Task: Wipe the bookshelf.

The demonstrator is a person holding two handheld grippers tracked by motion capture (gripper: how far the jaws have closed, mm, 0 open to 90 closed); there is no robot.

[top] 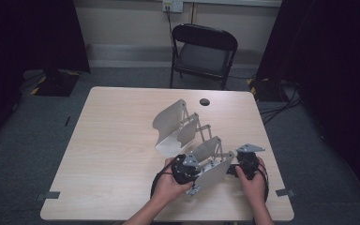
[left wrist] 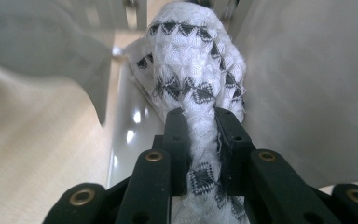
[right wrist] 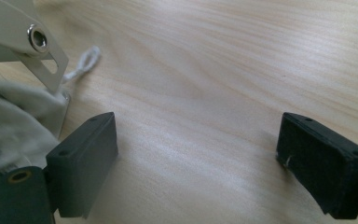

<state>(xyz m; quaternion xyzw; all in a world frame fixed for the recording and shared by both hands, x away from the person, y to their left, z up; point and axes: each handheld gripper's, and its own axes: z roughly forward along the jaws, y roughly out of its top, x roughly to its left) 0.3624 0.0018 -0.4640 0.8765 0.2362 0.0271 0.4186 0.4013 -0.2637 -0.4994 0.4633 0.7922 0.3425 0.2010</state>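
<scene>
White knitted cloth (left wrist: 193, 70) with black diamond shapes is pinched tight in the left gripper (left wrist: 200, 140). It hangs down into a slot of the grey metal rack (top: 187, 136), between two of its plates. The right gripper (right wrist: 196, 158) is wide open and holds nothing, low over the wooden surface (right wrist: 214, 70) beside the rack. The cloth looks partly in. Letting go of it is left to do.
</scene>
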